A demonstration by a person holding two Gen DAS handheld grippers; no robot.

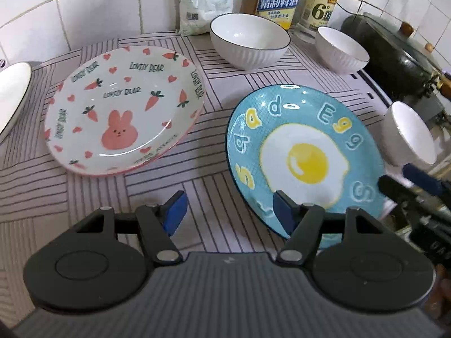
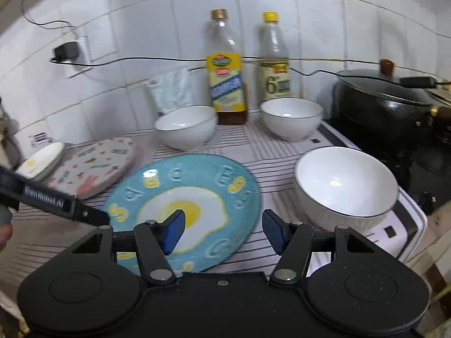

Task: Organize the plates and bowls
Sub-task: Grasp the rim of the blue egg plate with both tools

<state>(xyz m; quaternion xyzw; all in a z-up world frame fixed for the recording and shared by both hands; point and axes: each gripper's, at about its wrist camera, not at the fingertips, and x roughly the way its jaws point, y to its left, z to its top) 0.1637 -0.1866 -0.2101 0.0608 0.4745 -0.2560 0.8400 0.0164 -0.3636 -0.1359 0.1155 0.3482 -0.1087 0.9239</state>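
Observation:
A white plate with a pink rabbit (image 1: 124, 109) lies on the striped mat, left of a blue fried-egg plate (image 1: 304, 152). Three white bowls stand around them: one at the back (image 1: 249, 40), one at the back right (image 1: 341, 49) and one beside the blue plate (image 1: 408, 132). My left gripper (image 1: 229, 211) is open over the mat, its right finger above the blue plate's near rim. My right gripper (image 2: 224, 229) is open above the blue plate (image 2: 197, 180), with the nearest bowl (image 2: 346, 183) to its right. Neither gripper holds anything.
A small white dish (image 2: 42, 160) sits at the far left. Two bottles (image 2: 225, 64) and a white bag (image 2: 172, 90) stand against the tiled wall. A black lidded pot (image 2: 386, 104) is on the stove at the right. A cable runs along the wall.

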